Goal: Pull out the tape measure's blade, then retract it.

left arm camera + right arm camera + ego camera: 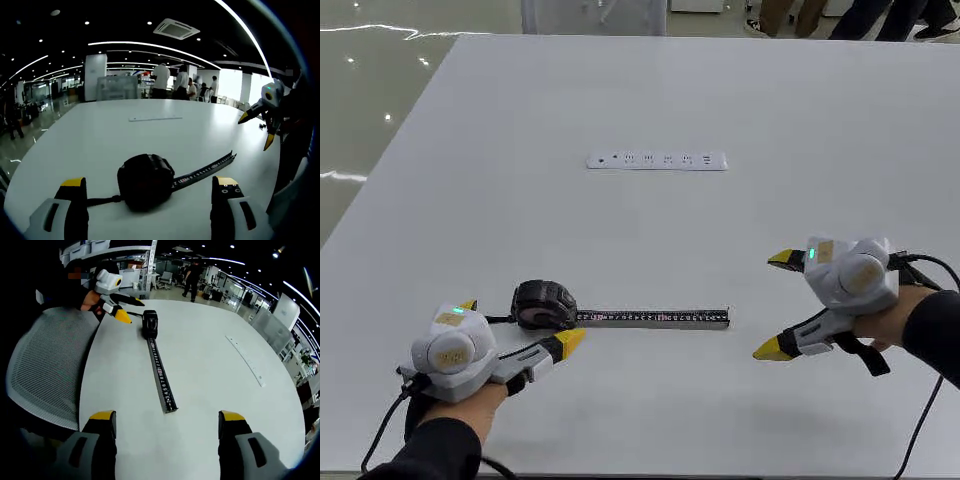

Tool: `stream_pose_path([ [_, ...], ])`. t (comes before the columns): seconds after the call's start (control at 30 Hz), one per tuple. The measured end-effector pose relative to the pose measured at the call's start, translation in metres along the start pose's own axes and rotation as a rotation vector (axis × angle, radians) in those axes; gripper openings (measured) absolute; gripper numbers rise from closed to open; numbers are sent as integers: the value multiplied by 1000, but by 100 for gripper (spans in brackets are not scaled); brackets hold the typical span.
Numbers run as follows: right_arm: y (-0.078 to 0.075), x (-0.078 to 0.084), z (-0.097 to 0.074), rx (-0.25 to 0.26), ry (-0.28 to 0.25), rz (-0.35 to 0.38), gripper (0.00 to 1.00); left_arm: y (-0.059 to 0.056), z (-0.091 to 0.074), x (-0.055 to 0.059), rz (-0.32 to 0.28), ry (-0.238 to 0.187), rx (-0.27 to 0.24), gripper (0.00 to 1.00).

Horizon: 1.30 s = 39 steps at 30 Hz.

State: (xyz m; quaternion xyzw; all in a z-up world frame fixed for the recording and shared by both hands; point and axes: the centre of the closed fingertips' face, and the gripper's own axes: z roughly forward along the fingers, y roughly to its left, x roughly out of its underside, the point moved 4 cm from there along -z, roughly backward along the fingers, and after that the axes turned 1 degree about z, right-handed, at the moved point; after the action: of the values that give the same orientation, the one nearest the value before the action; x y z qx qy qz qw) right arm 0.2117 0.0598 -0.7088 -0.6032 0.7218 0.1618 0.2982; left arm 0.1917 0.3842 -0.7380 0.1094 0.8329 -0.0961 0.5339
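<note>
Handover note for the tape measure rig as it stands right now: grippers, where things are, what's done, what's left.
Left gripper: open, jaws either side of the tape measure case, not clamping it.
Right gripper: open, empty, beyond the blade's free end and apart from it.
Blade: out of the case, lying flat on the white table, running from the case toward the right gripper.
Done: the pull-out.
Left: retract the blade into the case; probably steady the case with the left gripper first.
</note>
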Motion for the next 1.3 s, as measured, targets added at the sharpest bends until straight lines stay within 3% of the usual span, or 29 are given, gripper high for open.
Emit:
stream_pose_path([
  [0.07, -1, 8, 12, -57, 51, 1, 74, 2, 6, 3, -18, -2, -4, 100],
  [0.2, -7, 10, 33, -112, 94, -13, 62, 1, 16, 7, -8, 7, -8, 99],
  [0.4, -15, 14, 57, -157, 178, -40, 50, 3, 29, 13, -15, 22, -13, 95],
  [0.53, -20, 17, 69, -152, 206, -19, 43, 0, 38, 14, -32, 26, -2, 92],
  [0.67, -19, 19, 75, -162, 243, -34, 36, -2, 42, 13, -64, 29, 0, 90],
  [1.03, -13, 31, 82, -202, 320, -78, 18, -3, 44, 17, -74, 52, 2, 88],
  [1.3, -18, 29, 84, -199, 331, -48, 13, -5, 45, 11, -80, 54, 11, 85],
])
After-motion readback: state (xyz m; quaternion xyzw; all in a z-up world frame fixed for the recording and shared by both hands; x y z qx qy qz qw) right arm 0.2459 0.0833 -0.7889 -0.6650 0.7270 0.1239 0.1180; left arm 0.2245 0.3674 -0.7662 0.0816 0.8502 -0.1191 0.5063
